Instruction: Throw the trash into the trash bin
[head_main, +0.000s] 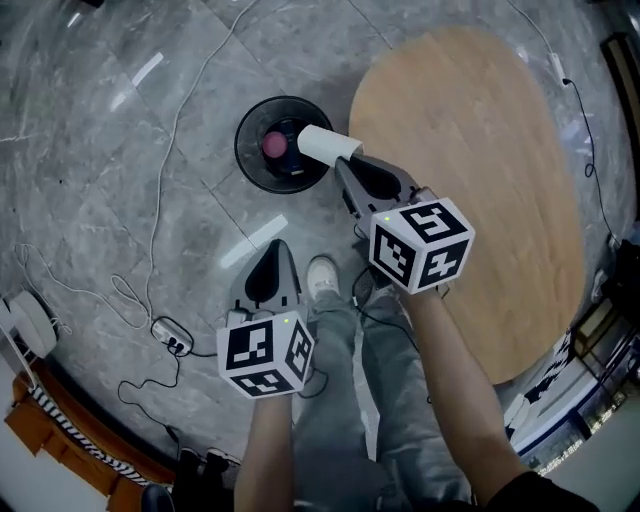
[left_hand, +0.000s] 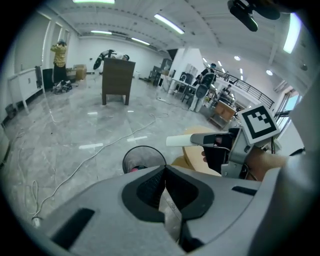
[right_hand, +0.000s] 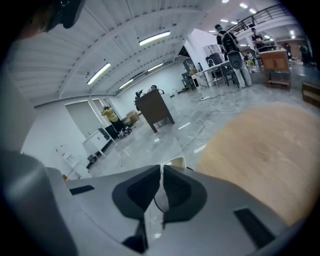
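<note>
Nearest you, your left gripper (head_main: 276, 250) hangs low over the floor. Its jaws are pressed together with nothing in them that I can see, so it plays no part in this step.

Further out and to the right, your right gripper (head_main: 346, 168) has its jaws pinched tight on one end of the white cup (head_main: 325, 143) (a paper one, by the look of it). The cup lies roughly level, its long axis running on from the jaws. Its free end points far-left, away from you; which end is the mouth I cannot tell.

That free end sits above the right part of the black trash bin (head_main: 243, 160). The bin stands on the floor just left of the wooden table (head_main: 470, 150) and has a pink item (head_main: 273, 145) inside.

I'd judge you are at the drop. The held end looks close to the bin's right rim, so the next move calls for a little more reach far-left, then opening the jaws.
</note>
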